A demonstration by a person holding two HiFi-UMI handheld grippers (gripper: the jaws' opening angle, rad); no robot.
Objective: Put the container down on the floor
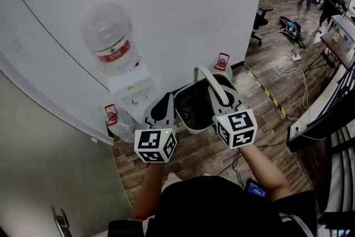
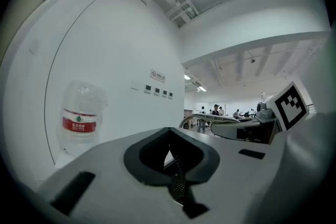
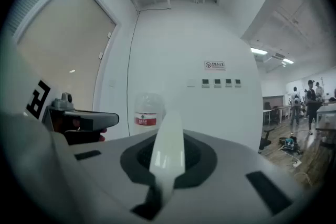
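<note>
Both forearms out fwd, grippers level, side by side. R gripper (image 1: 219, 89): jaws clamped on thin white handle (image 3: 167, 149). L gripper (image 1: 166, 107), slightly nearer: jaws pinched on dark meshed edge (image 2: 177, 184).

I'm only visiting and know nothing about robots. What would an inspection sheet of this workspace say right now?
Surface: wooden floor with a striped tape line across it.
Job's things: white container hangs by its handle; it appears not yet set on the floor.
Clutter: water dispenser carrying a water bottle; a spare bottle on the floor beside it.
Grippers: right gripper shut on the handle; left gripper by the container's left rim, grip unclear.
Cables: loose cables lie on the floor at right.
Surroundings: white wall, office chair, people in the far room.
</note>
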